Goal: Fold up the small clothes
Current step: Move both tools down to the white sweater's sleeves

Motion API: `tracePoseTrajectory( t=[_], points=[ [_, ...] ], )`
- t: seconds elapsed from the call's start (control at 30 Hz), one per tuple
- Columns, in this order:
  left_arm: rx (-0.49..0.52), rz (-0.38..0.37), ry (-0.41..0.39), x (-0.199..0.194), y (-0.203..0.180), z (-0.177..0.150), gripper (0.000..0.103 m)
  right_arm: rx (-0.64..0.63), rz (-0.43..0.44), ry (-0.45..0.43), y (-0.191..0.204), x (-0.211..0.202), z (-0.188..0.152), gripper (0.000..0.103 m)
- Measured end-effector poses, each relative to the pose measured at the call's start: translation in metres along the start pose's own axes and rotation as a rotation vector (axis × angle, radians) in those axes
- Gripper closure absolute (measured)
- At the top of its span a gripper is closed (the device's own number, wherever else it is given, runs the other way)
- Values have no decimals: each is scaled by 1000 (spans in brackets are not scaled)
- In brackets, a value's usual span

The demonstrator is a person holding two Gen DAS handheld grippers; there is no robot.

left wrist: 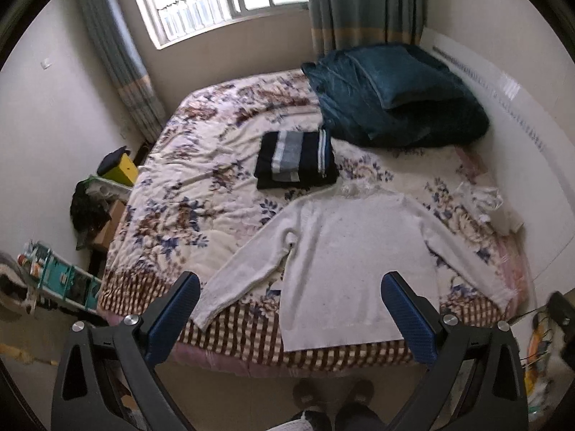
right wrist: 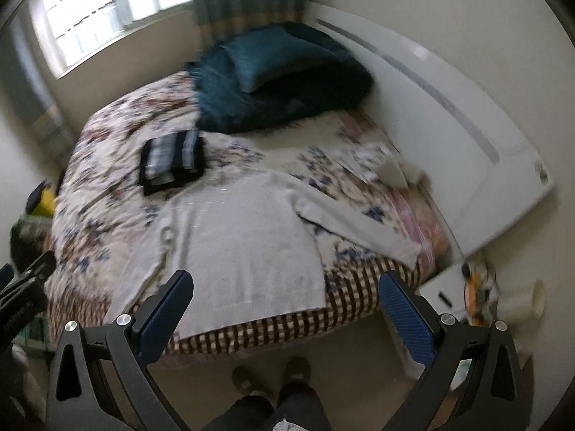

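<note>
A white long-sleeved sweater (left wrist: 355,262) lies flat on the floral bed (left wrist: 201,186), sleeves spread, hem at the near edge. It also shows in the right wrist view (right wrist: 248,251). A folded dark striped garment (left wrist: 296,160) lies behind it, also in the right wrist view (right wrist: 170,163). My left gripper (left wrist: 291,318) is open and empty, held above the near bed edge over the sweater's hem. My right gripper (right wrist: 287,314) is open and empty, also above the near edge by the hem.
A teal quilt and pillow (left wrist: 391,93) are piled at the bed's far right by the white headboard (right wrist: 449,133). Crumpled white items (left wrist: 485,201) lie near the headboard. Boxes and clutter (left wrist: 97,201) stand left of the bed. A nightstand (right wrist: 445,294) stands right.
</note>
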State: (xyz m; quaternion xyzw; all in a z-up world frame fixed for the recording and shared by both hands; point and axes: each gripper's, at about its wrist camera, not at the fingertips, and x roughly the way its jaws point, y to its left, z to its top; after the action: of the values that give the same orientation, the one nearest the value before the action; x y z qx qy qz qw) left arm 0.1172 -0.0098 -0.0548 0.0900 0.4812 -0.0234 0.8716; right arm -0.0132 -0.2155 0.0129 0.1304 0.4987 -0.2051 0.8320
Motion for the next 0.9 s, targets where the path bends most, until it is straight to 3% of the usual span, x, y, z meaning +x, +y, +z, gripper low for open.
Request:
tracePoseTrajectory(
  t=[0.13, 0.33, 0.57, 0.9],
  points=[
    [50, 5, 57, 72, -30, 12, 0, 152, -57, 60, -42, 80, 2, 0],
    [61, 24, 100, 180, -91, 8, 0, 403, -134, 162, -143, 231, -3, 0],
    [16, 50, 271, 316, -166, -12, 0, 694, -188, 262, -280, 407, -30, 0],
    [11, 132, 431, 456, -230, -58, 0, 1131, -222, 251, -408, 547, -89, 3]
  ],
)
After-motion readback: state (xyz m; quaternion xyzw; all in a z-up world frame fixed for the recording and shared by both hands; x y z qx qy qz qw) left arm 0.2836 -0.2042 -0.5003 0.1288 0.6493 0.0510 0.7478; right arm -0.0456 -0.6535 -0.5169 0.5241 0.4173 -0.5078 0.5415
